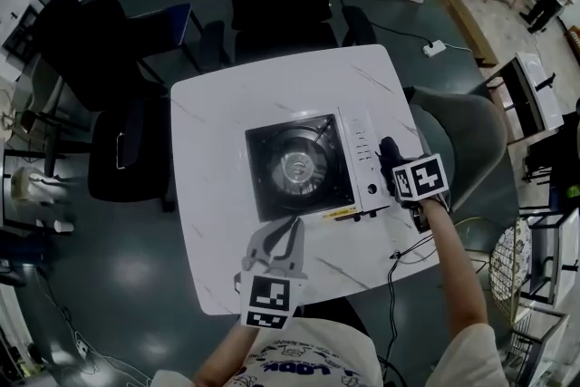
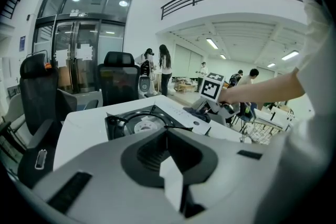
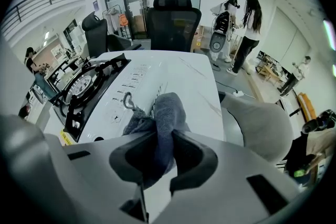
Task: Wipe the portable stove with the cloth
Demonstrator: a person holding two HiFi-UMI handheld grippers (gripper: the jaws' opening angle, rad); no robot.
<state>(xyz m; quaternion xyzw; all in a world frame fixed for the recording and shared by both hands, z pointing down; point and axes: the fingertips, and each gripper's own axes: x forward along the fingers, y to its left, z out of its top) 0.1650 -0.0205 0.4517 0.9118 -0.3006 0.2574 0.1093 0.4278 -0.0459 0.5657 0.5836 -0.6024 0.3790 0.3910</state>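
Now, I have the cloth [image 3: 167,107] down on the portable stove [image 1: 299,166].
Left gripper [image 1: 290,227] is just short of it over the worktop [image 1: 208,149], fingers together, empty; only the right gripper view shows the right gripper [image 3: 163,136] clamping the cloth on the white control panel [image 3: 134,84]; a grey chair [image 1: 462,136] stands beyond.

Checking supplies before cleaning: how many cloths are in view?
1: a grey cloth pinched in the right tongs, lying on the white right-hand panel of the portable stove. No other shows on the table.
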